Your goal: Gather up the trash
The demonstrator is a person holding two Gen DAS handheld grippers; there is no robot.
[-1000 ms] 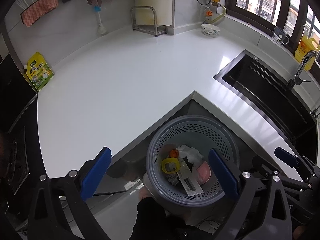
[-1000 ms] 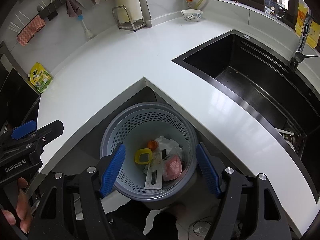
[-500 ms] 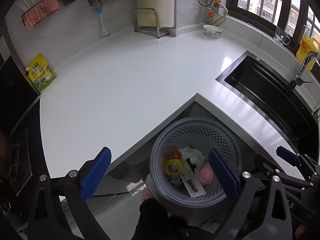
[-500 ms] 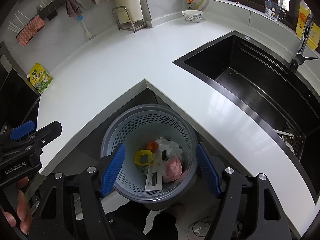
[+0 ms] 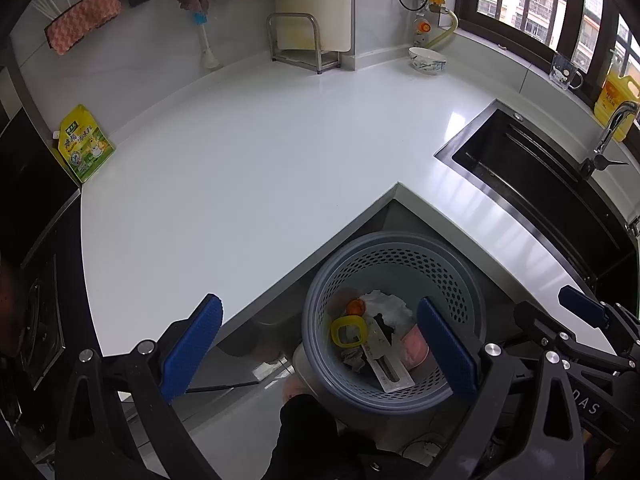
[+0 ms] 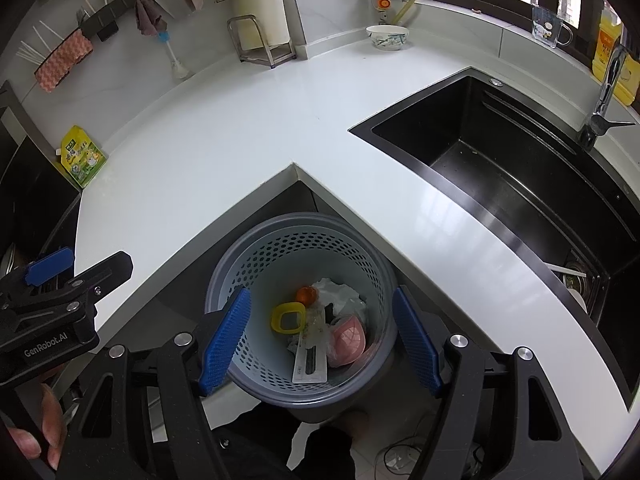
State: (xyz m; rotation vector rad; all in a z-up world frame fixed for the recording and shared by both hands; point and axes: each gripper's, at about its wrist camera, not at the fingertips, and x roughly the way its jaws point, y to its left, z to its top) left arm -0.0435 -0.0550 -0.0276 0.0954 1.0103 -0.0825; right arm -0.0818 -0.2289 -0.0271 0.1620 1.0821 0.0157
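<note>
Nothing's really moved since a second ago: both tongs, left tongs (image 5: 320,344) and right tongs (image 6: 320,340), hang wide open and empty over the basket (image 6: 256,236) of trash below the table's (image 6: 224,152) inner corner. Scan the table's edges before quitting, I'd say.

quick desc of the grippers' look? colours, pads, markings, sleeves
Both match: left gripper and right gripper have matte black angular linkage frames with silver pivot bolts and blue ribbed rectangular pads. In the right wrist view the left gripper's body reads "GenRobot.AI" in white. No cables visible. A dark garment shows below; no sleeve is discernible.
</note>
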